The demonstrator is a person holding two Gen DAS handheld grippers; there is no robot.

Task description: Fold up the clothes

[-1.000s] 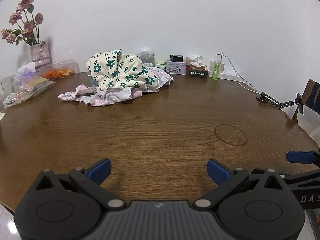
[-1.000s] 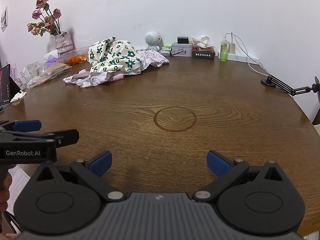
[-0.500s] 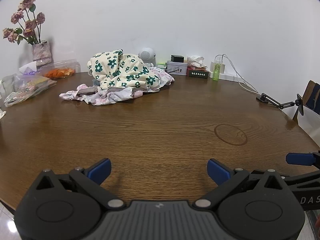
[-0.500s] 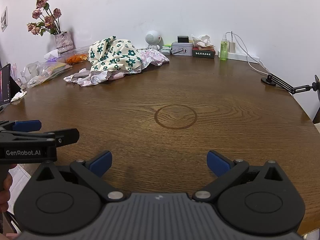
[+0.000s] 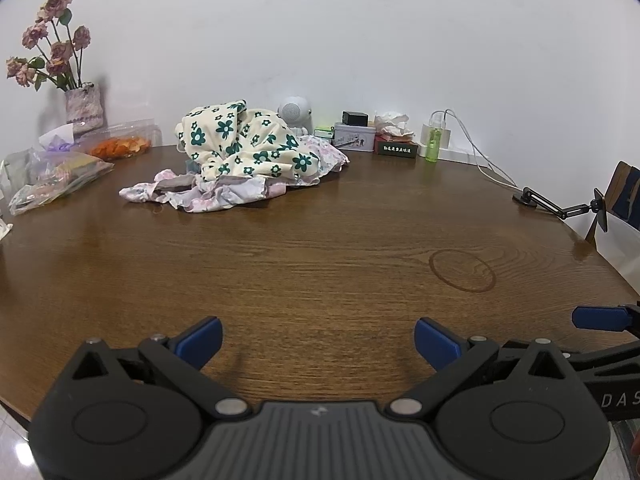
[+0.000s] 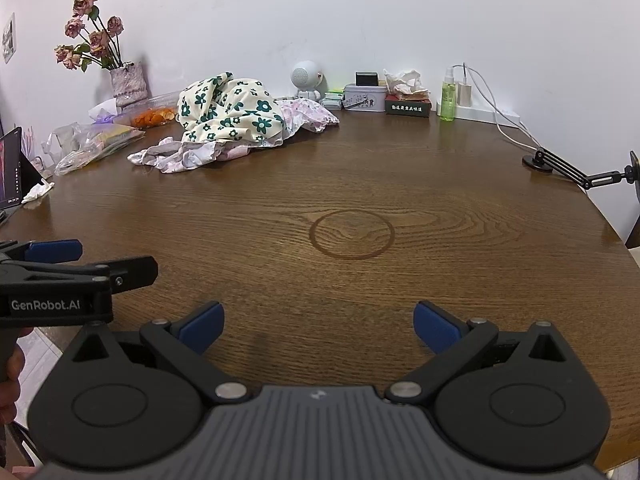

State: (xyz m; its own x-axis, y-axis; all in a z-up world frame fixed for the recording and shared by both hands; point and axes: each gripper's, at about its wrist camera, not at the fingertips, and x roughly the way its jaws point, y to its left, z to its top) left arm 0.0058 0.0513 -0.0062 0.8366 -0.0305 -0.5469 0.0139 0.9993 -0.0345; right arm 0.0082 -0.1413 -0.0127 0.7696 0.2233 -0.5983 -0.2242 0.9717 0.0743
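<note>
A heap of clothes lies at the far side of the round wooden table [image 5: 304,264]: a cream garment with green flowers [image 5: 244,146] [image 6: 228,114] on top of a pale pink floral one [image 5: 200,196] [image 6: 184,158]. My left gripper [image 5: 318,342] hovers open over the near table edge, far from the heap, with nothing between its blue fingertips. My right gripper [image 6: 318,324] is open too, empty, just right of the left one. The left gripper's side [image 6: 60,280] shows in the right wrist view, and a blue fingertip of the right gripper [image 5: 600,318] shows in the left wrist view.
A vase of dried roses [image 5: 82,110], plastic bags [image 5: 56,180] and a tray of orange peel [image 5: 120,146] stand at the back left. Boxes, a round white speaker [image 6: 306,80], a green bottle [image 6: 448,96], charger cable and a black clamp arm [image 6: 572,172] line the back right.
Both grippers have risen or tilted slightly, so the heap sits a little lower in the left view. Jaws stay open and nothing on the table has moved.
</note>
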